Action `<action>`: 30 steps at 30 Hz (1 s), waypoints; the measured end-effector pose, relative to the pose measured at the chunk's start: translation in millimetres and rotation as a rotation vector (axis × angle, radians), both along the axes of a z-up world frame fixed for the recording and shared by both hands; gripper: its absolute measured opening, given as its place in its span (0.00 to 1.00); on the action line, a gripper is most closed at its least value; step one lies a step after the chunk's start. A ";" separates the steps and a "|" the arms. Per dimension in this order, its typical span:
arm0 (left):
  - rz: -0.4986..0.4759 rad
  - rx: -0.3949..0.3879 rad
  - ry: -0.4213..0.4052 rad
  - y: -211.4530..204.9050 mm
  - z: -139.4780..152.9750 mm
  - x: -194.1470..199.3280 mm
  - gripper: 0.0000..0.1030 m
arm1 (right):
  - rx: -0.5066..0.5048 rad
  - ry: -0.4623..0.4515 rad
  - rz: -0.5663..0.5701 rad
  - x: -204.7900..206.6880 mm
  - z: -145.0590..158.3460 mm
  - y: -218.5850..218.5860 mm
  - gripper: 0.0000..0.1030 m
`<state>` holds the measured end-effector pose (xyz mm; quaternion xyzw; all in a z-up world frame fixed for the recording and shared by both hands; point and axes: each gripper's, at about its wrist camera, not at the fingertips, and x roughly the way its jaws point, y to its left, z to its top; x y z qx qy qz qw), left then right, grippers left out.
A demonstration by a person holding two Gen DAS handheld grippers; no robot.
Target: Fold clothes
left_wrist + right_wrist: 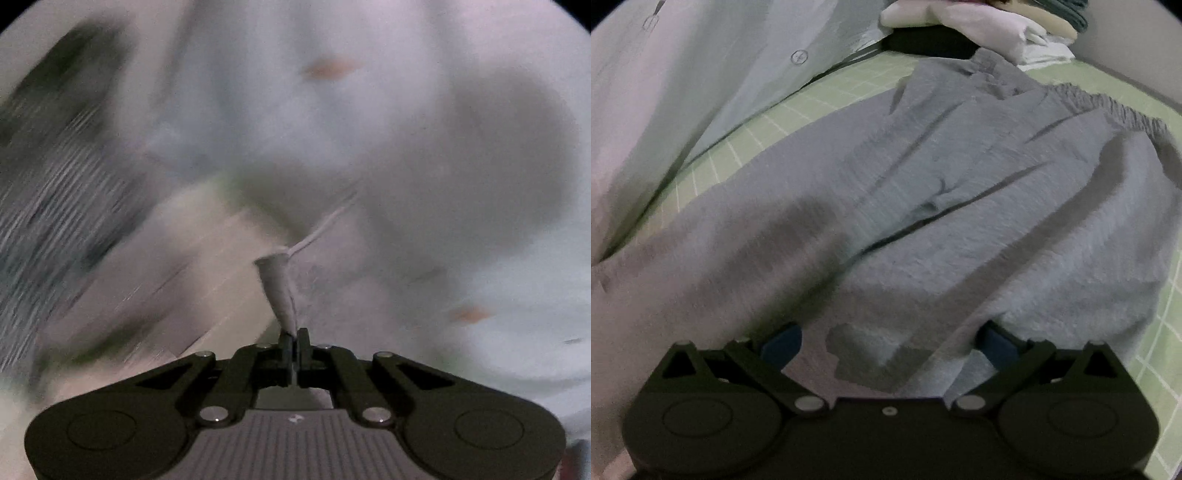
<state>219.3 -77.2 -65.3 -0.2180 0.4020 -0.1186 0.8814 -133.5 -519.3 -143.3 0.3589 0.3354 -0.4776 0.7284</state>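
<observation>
Left tongs (294, 341): matte black, two slim dark fingers (284, 343), four linkage arms with silver rivets behind them, round housings at either side and a ribbed grey plate between.

Right tongs (892, 341): same black frame, silver rivets, with blue pads (781, 347) at the fingers.

A green mat (764, 129) ruled with a pale grid covers the work surface in the right wrist view. Grey trousers (960, 206) lie spread flat on it, their gathered waistband (1108, 107) toward the far right and bare mat showing along both sides. At the far edge a pile of pale folded clothes (979, 26) rests on a dark block (931, 42). In the left wrist view the surface is blurred beyond telling.
</observation>
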 end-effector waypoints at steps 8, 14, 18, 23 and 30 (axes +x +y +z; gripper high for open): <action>0.087 0.090 0.175 38.3 -64.0 -12.4 0.36 | 0.004 -0.018 -0.004 -4.2 1.4 1.8 1.00; 0.001 0.212 0.157 7.4 -69.8 2.9 0.60 | -0.005 0.013 0.018 2.3 0.7 5.3 1.00; -0.052 0.366 0.102 -7.8 -74.5 2.2 0.18 | -0.001 0.005 0.016 0.7 1.3 5.0 1.00; 0.007 0.368 0.072 5.6 -75.8 13.8 0.03 | 0.000 0.012 0.025 1.6 1.6 6.4 1.00; 0.084 0.349 0.105 25.9 -71.2 28.5 0.04 | 0.009 -0.023 0.023 -6.4 3.6 5.3 1.00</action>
